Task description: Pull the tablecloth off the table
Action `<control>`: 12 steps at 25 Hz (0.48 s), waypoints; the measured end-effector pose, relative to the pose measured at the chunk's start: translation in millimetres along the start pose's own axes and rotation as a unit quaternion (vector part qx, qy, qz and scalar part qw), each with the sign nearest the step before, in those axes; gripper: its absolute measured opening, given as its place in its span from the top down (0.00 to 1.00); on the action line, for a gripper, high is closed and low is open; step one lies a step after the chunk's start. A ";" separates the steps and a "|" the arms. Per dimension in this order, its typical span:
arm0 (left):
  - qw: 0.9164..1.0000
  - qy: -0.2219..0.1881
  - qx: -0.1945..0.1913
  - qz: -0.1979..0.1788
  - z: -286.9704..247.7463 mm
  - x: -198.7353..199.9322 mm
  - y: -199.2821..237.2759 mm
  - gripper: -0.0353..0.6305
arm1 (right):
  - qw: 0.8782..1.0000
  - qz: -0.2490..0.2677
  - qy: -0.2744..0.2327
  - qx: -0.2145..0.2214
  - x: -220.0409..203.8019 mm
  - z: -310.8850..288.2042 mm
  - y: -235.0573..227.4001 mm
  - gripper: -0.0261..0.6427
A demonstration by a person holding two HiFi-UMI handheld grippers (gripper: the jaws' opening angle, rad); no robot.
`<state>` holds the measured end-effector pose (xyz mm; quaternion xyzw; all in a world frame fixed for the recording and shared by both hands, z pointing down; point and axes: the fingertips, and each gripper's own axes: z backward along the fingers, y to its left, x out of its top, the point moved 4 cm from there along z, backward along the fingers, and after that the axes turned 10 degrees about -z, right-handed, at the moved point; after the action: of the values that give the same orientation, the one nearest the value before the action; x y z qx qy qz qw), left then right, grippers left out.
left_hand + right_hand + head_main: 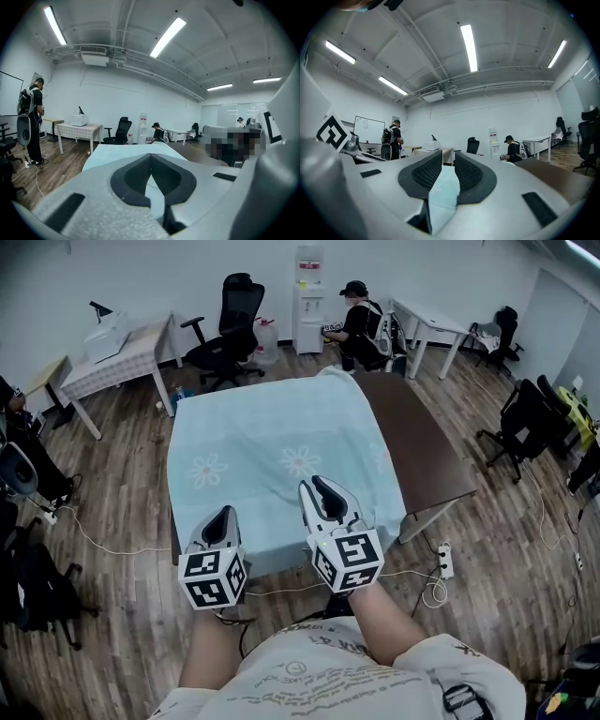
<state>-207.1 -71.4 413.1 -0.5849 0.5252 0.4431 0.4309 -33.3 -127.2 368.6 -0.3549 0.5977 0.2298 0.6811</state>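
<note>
A light-blue tablecloth [272, 442] with white daisies covers the left part of a brown table [422, 456]; the table's right strip is bare. Both grippers sit at the cloth's near edge. My left gripper [221, 517] is at the near left, and in the left gripper view its jaws [151, 174] meet with a strip of cloth [154, 199] pinched below the tips. My right gripper [317, 487] is further in over the cloth. In the right gripper view it [443, 171] is shut on a thick fold of cloth [443, 197] that fills the gap between the ribbed pads.
A person [358, 324] crouches behind the table by a water dispenser [309, 298]. Office chairs [230, 329] [520, 423], a checked side table [122, 357] and a white desk [427, 324] ring the room. A power strip [445, 561] and cables lie on the wood floor.
</note>
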 end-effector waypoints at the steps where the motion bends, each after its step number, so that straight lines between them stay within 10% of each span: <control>1: 1.000 0.002 0.004 0.002 -9.4 0.6 -1.6 0.93 | 1.000 0.000 0.003 0.001 -0.1 -6.3 -10.2 0.84; 12: 0.993 0.052 0.097 0.044 -110.5 -19.5 4.6 0.93 | 0.999 0.005 0.043 -0.003 1.1 -91.1 -149.7 0.83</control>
<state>-205.5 -174.3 457.9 -0.5390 0.6127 0.3776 0.4375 18.0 -292.6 395.7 -0.3640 0.6272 0.2196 0.6526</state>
